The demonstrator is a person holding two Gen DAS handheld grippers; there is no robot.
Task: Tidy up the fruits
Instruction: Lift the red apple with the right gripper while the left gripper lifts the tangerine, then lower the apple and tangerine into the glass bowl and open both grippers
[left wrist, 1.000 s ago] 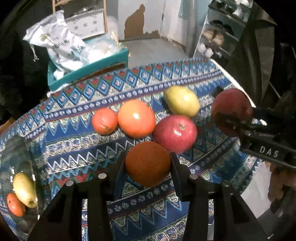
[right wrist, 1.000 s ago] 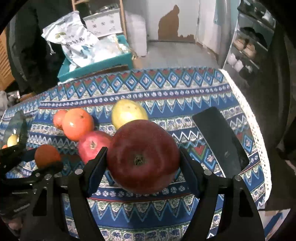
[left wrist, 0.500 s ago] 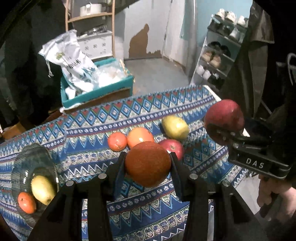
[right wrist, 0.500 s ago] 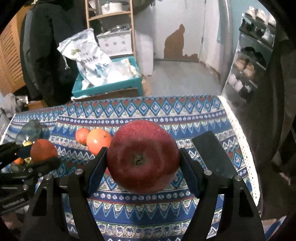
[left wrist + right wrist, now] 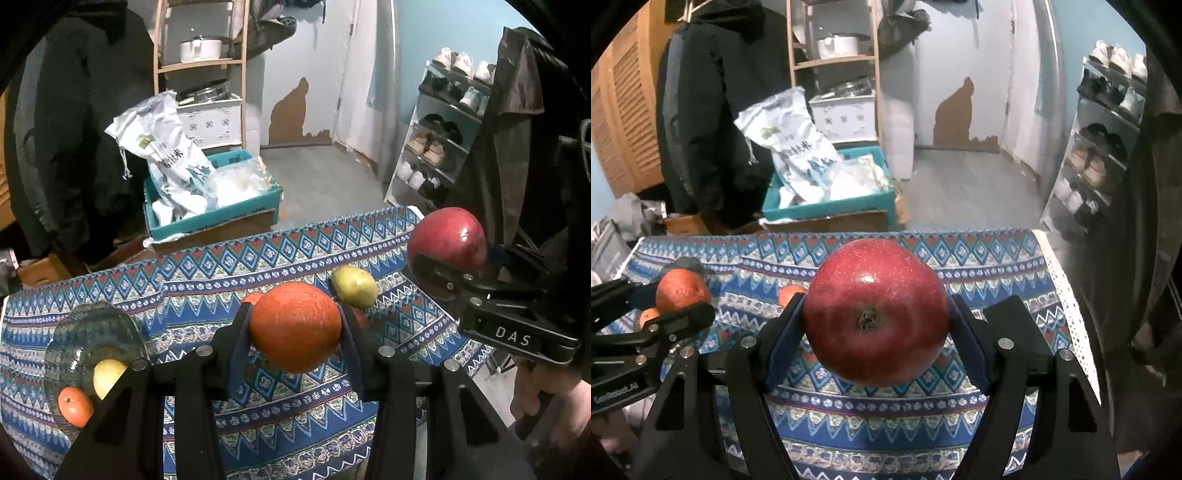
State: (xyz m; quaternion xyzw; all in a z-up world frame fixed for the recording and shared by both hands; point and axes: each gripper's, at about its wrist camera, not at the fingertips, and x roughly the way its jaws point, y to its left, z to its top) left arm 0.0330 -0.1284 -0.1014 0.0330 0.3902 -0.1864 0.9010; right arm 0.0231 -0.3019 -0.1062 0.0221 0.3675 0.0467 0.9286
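My left gripper is shut on an orange, held well above the patterned tablecloth. My right gripper is shut on a big red apple, also high over the table. In the left wrist view the same apple hangs at the right. A yellow-green pear lies on the cloth, with other fruit partly hidden behind the held orange. At the left stands a glass bowl holding a pear and a small orange.
Beyond the table's far edge sit a teal crate with white bags, a wooden shelf and a shoe rack. A dark jacket hangs at the back left. A hand grips the right tool.
Both grippers have risen with their fruit, so the table and loose fruit look smaller and lower. The bowl has come further into the left wrist view. Neither grip changed.
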